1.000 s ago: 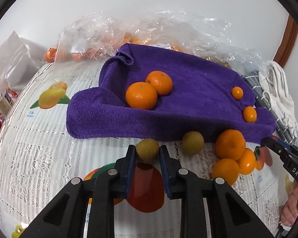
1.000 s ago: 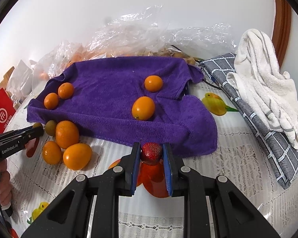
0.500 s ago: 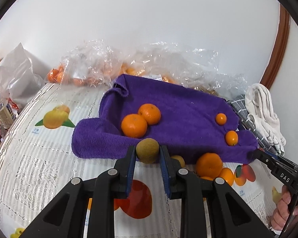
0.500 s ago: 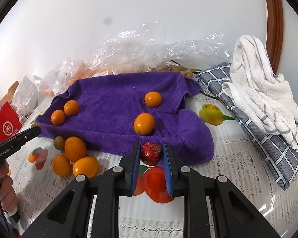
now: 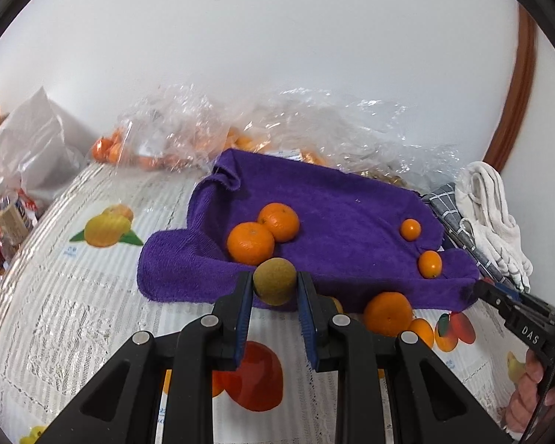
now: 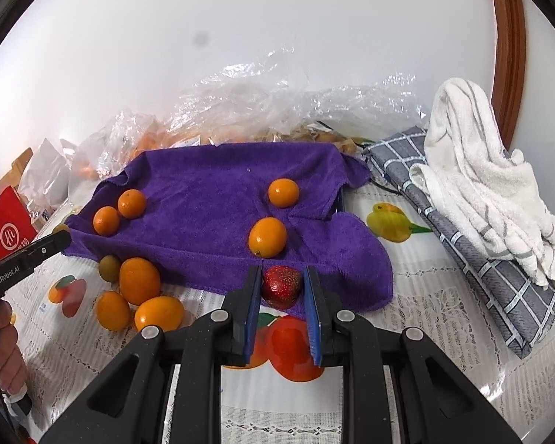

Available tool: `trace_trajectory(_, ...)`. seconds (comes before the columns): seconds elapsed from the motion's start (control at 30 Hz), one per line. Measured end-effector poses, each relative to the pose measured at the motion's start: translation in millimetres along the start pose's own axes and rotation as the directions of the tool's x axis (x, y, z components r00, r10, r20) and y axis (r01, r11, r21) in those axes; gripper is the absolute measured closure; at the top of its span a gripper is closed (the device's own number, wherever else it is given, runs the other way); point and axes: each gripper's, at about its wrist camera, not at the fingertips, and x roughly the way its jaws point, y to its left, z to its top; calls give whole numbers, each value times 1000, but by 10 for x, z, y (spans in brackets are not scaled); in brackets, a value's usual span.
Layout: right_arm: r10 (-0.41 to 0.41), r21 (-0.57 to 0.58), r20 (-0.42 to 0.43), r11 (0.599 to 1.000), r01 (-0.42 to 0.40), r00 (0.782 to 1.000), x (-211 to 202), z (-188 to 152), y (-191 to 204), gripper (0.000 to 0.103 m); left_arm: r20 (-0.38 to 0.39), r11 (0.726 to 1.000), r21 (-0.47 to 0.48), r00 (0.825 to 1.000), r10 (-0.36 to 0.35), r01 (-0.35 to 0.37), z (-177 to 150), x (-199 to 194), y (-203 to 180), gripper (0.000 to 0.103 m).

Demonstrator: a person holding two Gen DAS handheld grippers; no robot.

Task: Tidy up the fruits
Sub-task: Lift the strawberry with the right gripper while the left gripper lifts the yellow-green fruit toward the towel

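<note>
The left gripper (image 5: pixel 274 288) pinches a brownish-green fruit (image 5: pixel 274 281) just above the near edge of the purple towel (image 5: pixel 336 199). The right gripper (image 6: pixel 282 288) pinches a strawberry (image 6: pixel 282 285) at that same near hem. Farther on, two oranges (image 5: pixel 262 233) touch each other on the towel. Beyond them lie crumpled plastic bags (image 6: pixel 277 111).

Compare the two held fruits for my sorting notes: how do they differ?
The left gripper holds a round, dull brownish-green fruit; the right gripper holds a glossy red strawberry with speckled skin. The green fruit looks smooth and plain. Both are small, each clamped between blue-padded fingers near the purple towel.
</note>
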Motion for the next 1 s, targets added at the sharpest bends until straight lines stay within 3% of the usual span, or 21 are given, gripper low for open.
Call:
trace_trajectory(0.23,18,28,15,999,-18,1000,-11,9,-25,81,42,998,64,999,-15,12,-17,-49,-116,80)
trace_trajectory(0.63,7,67,17,998,-8,1000,25,11,-88,81,41,1000,-8,999,-4,4,27,-38,33,80)
trace_trajectory(0.73,9,63,26,998,-11,1000,-2,14,-67,81,50,999,11,998,45,-45,17,-44,-4,80)
trace_trajectory(1.0,17,55,60,998,-20,998,-97,19,-40,81,26,999,38,999,29,-30,-1,-7,-83,80)
